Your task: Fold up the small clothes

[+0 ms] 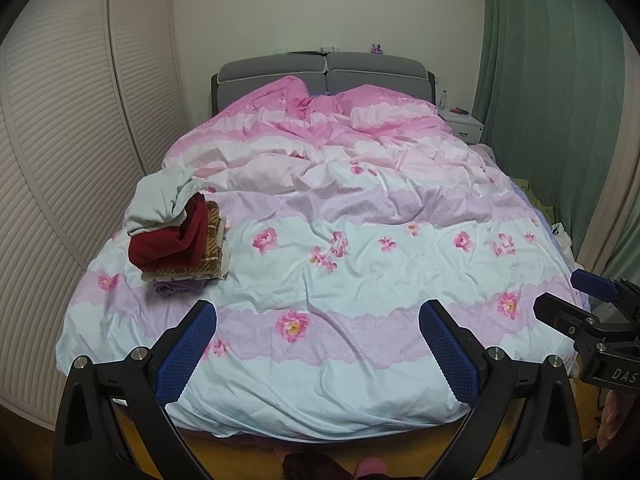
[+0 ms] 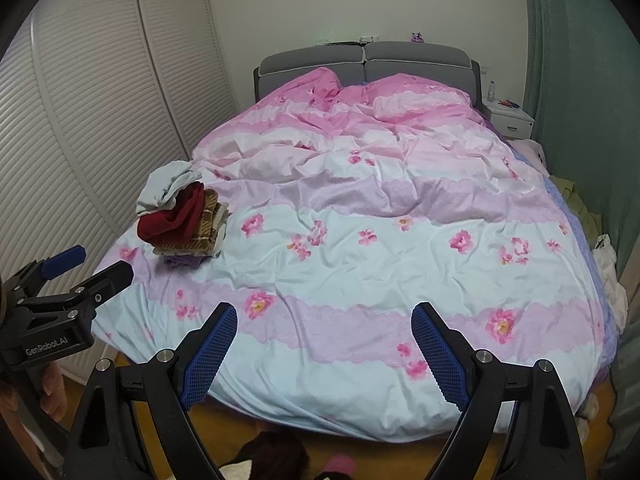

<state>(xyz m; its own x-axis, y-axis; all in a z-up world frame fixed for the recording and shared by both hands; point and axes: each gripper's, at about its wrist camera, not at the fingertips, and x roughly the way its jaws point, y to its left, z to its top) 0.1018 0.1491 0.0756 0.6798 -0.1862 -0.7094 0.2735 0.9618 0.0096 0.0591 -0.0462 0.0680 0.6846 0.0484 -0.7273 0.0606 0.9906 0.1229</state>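
Both tools released, nothing between the pads: left tool [image 1: 318, 322] spread wide above the quilt's near edge, right tool [image 2: 324, 326] likewise. Pile of small clothes [image 1: 176, 236] resting on the floral quilt [image 1: 360, 264] of the bed, toward ten o'clock from each tool: pale grey garment [image 1: 156, 200] on top, dark red one [image 1: 168, 240] beneath, brown checked cloth [image 1: 208, 252] and lilac piece [image 1: 180, 286] lower down. White nightstand [image 2: 510, 118] at one o'clock, bottle [image 2: 491, 90] upon it. Seen only from the right wrist: heaped fabric along the bed's far side [image 2: 572, 196]. Contents of the nightstand drawer hidden.
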